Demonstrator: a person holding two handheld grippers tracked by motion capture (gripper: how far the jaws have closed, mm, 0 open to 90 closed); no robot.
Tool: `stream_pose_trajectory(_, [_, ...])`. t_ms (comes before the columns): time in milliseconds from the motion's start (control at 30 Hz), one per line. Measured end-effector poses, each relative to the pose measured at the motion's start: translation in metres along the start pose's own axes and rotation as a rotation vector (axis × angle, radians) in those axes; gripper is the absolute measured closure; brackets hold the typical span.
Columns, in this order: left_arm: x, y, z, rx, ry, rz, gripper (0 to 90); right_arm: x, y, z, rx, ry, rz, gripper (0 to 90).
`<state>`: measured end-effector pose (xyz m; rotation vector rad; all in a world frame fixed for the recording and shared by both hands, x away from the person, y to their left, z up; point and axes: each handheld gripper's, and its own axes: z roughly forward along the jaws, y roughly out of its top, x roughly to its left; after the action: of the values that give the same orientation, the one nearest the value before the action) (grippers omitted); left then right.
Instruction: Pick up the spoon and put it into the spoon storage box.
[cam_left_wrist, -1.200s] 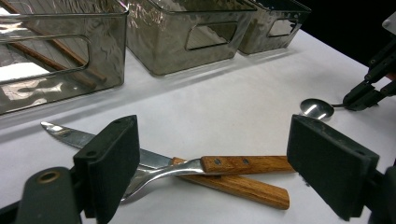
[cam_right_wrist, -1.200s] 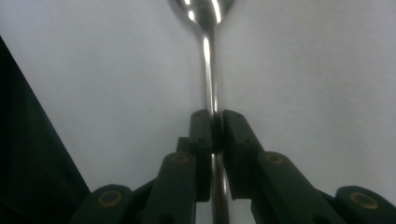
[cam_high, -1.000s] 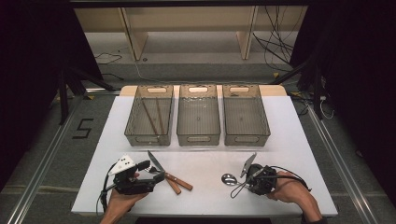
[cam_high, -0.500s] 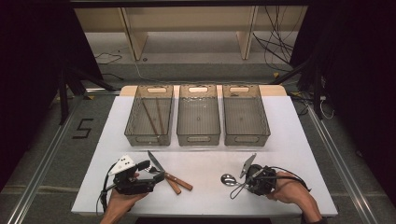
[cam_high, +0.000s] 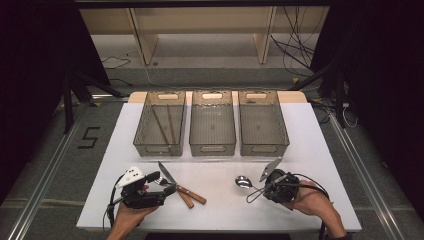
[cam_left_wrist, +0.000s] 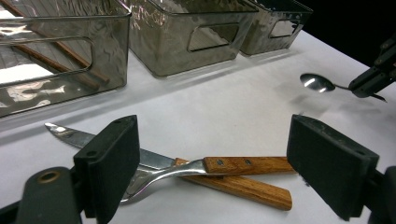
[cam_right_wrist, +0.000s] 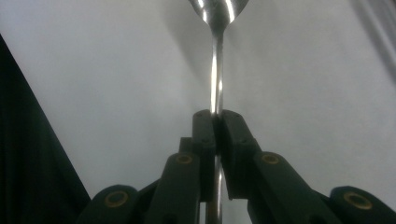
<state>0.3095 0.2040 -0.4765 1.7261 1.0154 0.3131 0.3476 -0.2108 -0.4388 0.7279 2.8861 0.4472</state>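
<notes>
Both tongs sit low at the table's near edge. Right gripper pinches the thin steel spoon by its handle, bowl pointing away along the jaws' line. Left gripper is spread wide, straddling the wooden-handled fork crossed over the wooden-handled knife; the fork handle lies crosswise between the pads.

Bare table between both tools — three bins wall off the far side.
</notes>
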Motion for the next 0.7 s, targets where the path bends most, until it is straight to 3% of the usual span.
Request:
stream_pose_trajectory(367, [0.001,0.0,-0.002,-0.021,0.008,-0.005,16.8,-0.01,0.026,-0.023,-0.162,0.002,0.069,85.1])
stream_pose_trajectory(700, [0.002,0.0,-0.004,-0.027,0.01,0.002,16.8,-0.03,0.058,-0.033,-0.294,-0.003,0.139,85.1])
